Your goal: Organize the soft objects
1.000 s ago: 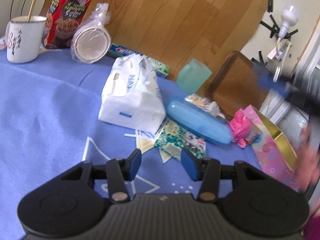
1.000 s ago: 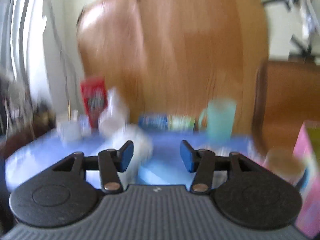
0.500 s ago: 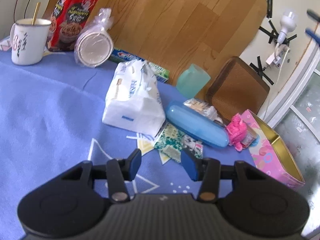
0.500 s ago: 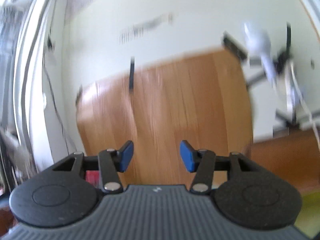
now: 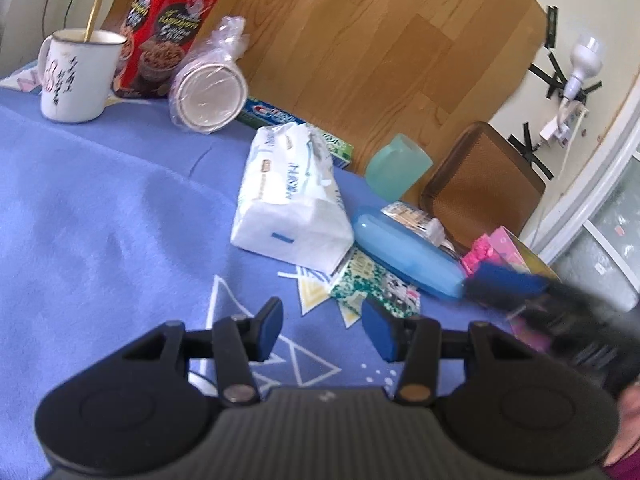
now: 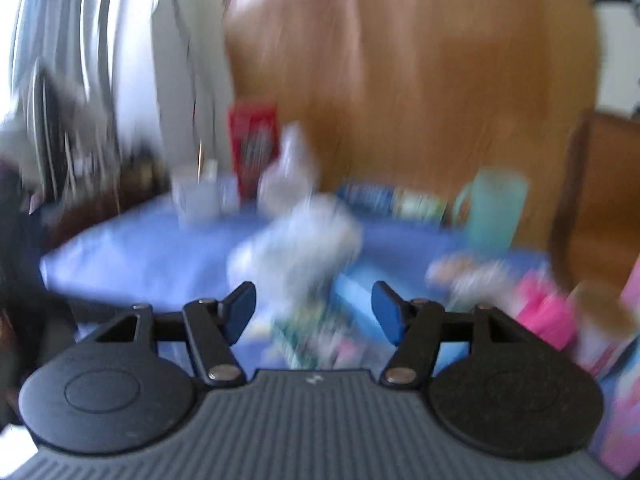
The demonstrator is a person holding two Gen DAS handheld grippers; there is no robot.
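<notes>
Tissue pack [image 5: 292, 196] lies on the blue cloth [image 5: 100, 220], half-smeared in the right view. Left gripper [image 5: 322, 330] hangs parted, empty; right gripper [image 6: 314, 312] is opening, empty, blurred.

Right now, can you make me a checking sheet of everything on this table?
Surface: blue patterned cloth, creased.
Job's things: white soft tissue pack, lying down; pink fluffy cloth beside pink tin box.
Clutter: white enamel mug, red cereal box, wrapped paper cups, toothpaste box, teal cup, blue plastic case.
Grippers: left gripper empty; right gripper opening, empty.
Cables: taped wires on wall.
Surroundings: wooden board, brown chair.
</notes>
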